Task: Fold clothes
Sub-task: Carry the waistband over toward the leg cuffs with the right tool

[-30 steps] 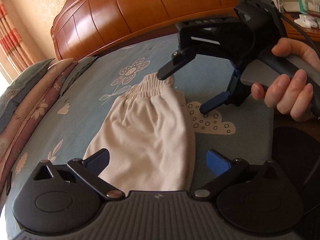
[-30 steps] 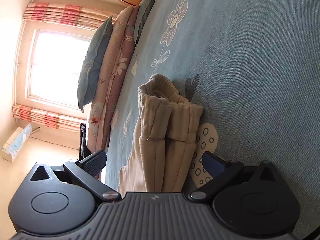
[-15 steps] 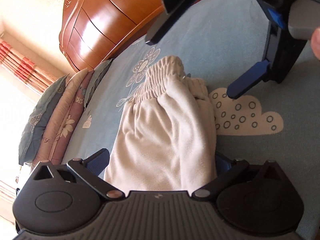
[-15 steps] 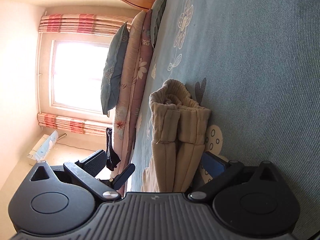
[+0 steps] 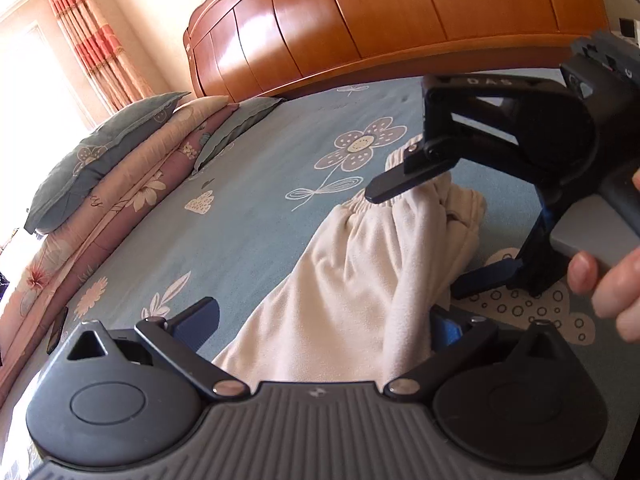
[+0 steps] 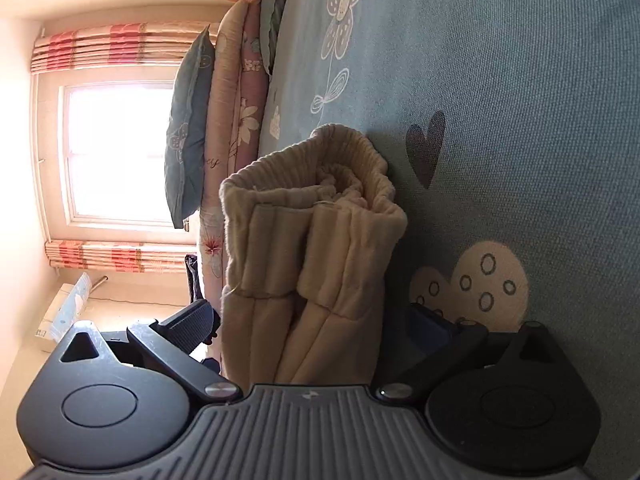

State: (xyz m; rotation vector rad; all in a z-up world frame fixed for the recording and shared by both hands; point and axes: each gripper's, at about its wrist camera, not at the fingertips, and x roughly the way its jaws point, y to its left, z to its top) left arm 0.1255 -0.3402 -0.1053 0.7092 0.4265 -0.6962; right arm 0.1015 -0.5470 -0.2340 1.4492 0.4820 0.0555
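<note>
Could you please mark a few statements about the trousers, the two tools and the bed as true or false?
1. The cream trousers lie on a blue bedsheet. True.
2. The left tool is shut on the trousers. False: it is open, fingers either side of the cloth.
3. The right tool is open at the waistband end. True.
4. The headboard is white metal. False: it is polished wood.
5. Pillows lie stacked by the window. True.

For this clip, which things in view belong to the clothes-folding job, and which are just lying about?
Part of the job:
- cream trousers, partly folded on the bed sheet
- left claw, open around the trousers
- right claw, open near the elastic waistband

Just lying about:
- stacked pillows
- wooden headboard
- striped curtains
</note>
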